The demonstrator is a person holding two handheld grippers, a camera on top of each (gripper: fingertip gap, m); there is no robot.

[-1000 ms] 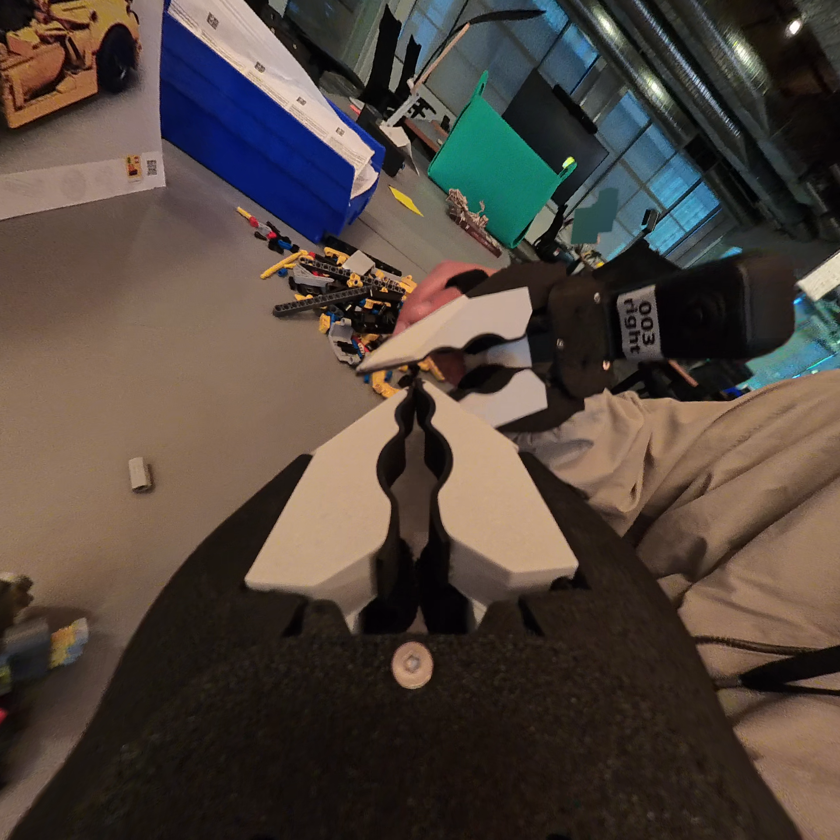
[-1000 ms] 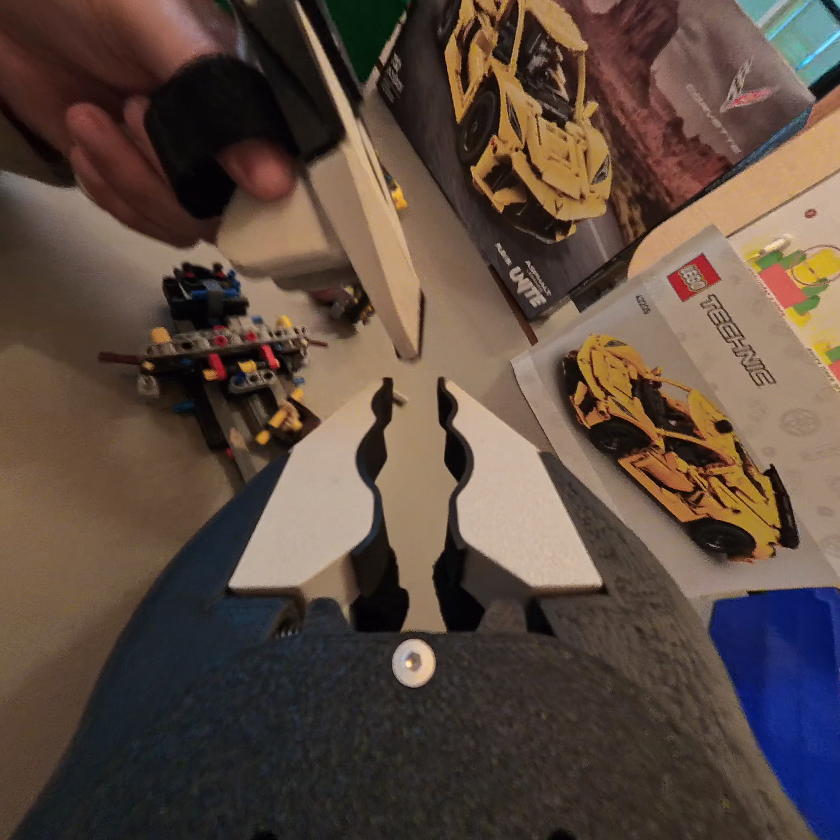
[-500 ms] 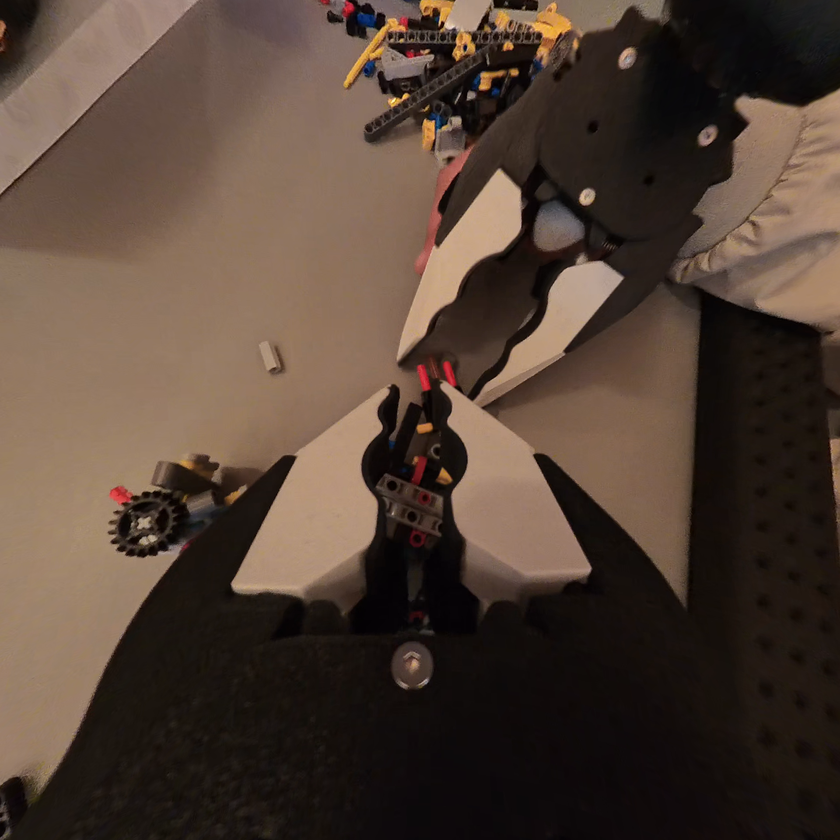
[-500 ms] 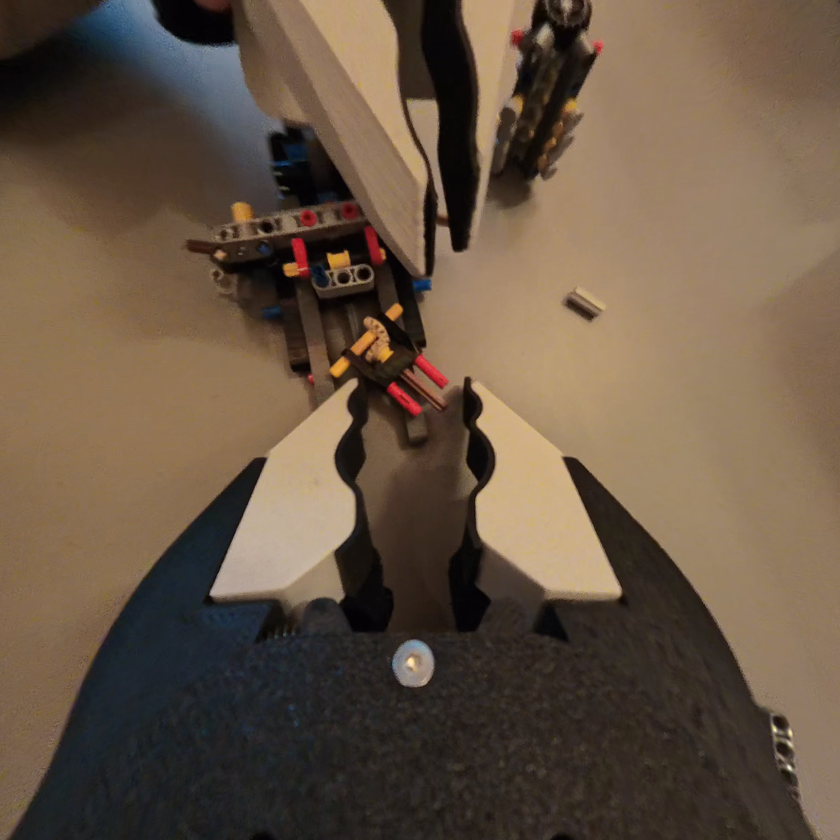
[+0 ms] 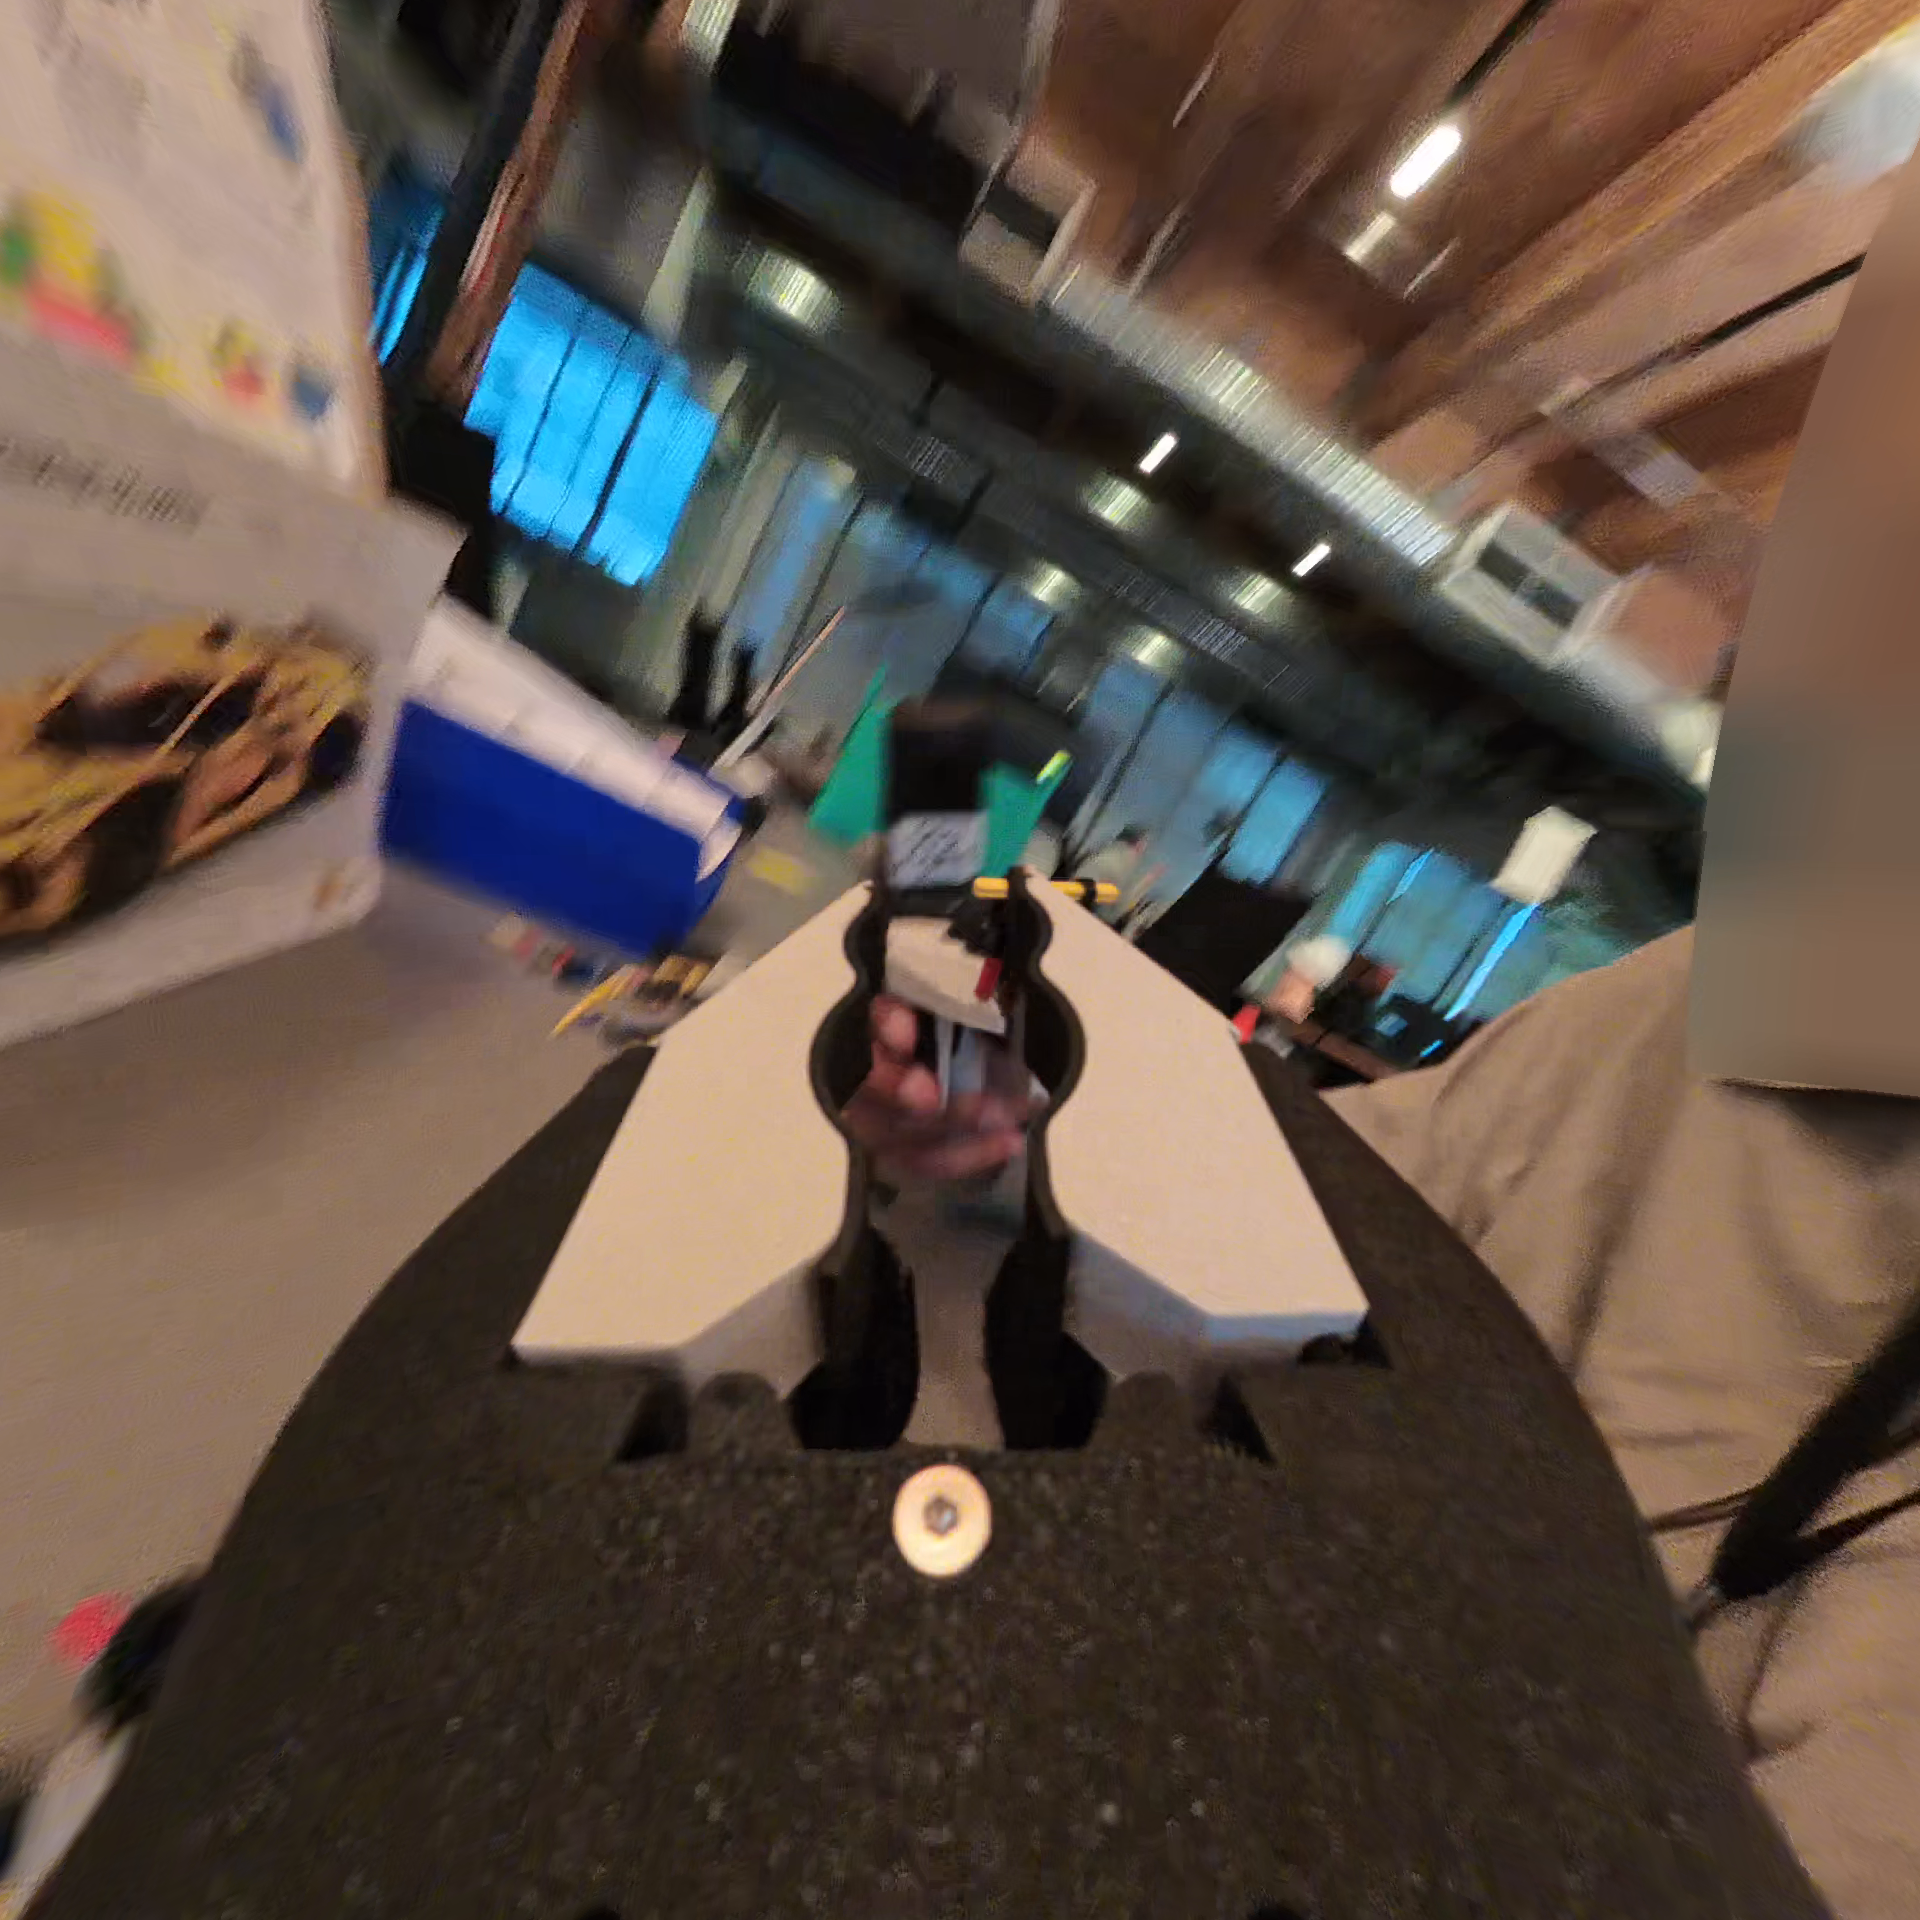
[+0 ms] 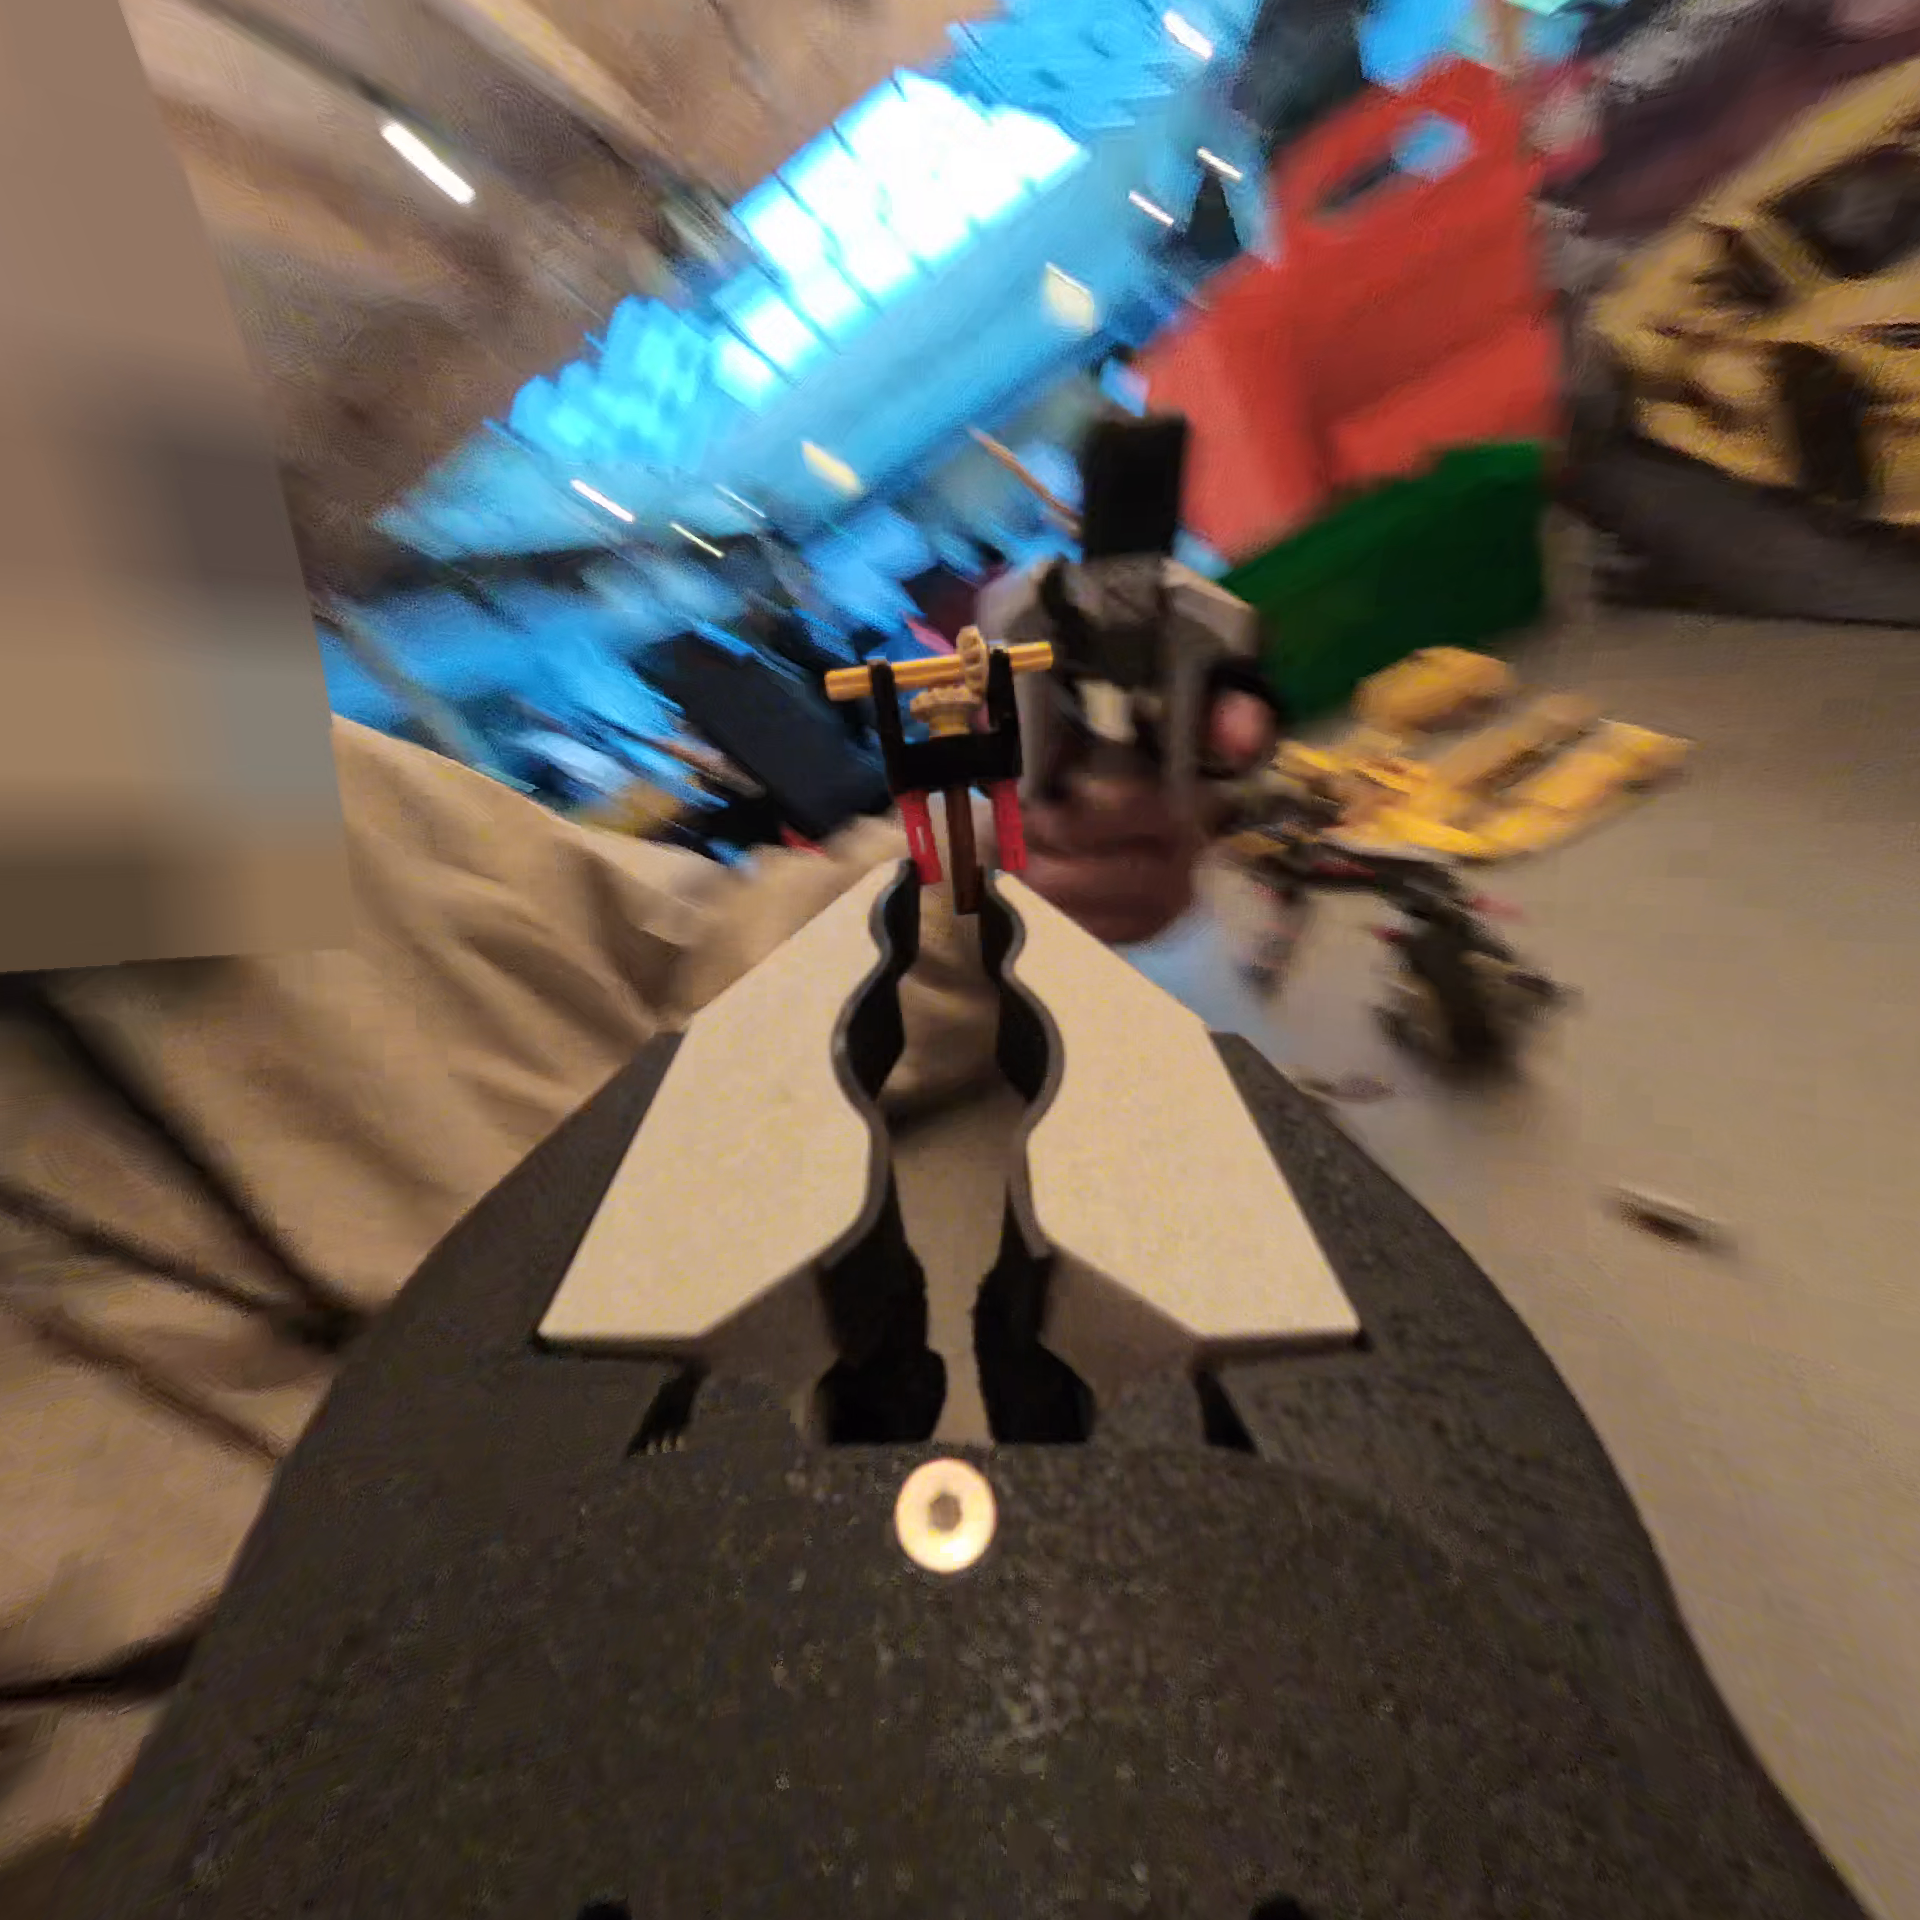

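My right gripper [image 6: 951, 883] is shut on a small brick assembly [image 6: 951, 764]: a black frame with a yellow axle, tan gears, two red pins and a brown axle. It grips the lower pins and holds the assembly upright in the air. My left gripper [image 5: 948, 904] has its jaws partly apart with nothing between them. Through its gap I see a white finger [image 5: 935, 982] of the right gripper, a hand [image 5: 914, 1101] and the assembly [image 5: 1039, 889] beyond its tips. In the right wrist view the left gripper [image 6: 1122, 634] is farther off, behind and right of the assembly. Both views are blurred.
A pile of yellow and black bricks [image 6: 1455, 769] and a darker built part [image 6: 1403, 935] lie on the grey table [image 5: 260, 1143]. A small loose piece [image 6: 1662, 1216] lies at the right. A blue bin [image 5: 540, 831] and a booklet showing a yellow car [image 5: 156, 790] are at the left. A person's beige clothing [image 6: 416, 987] is close. My right fingertips sit around 7 cm from my left ones.
Both grippers have risen from the table and tilted up. The right gripper closed on the small assembly that lay before its open jaws and lifted it. The left came away from the larger build.
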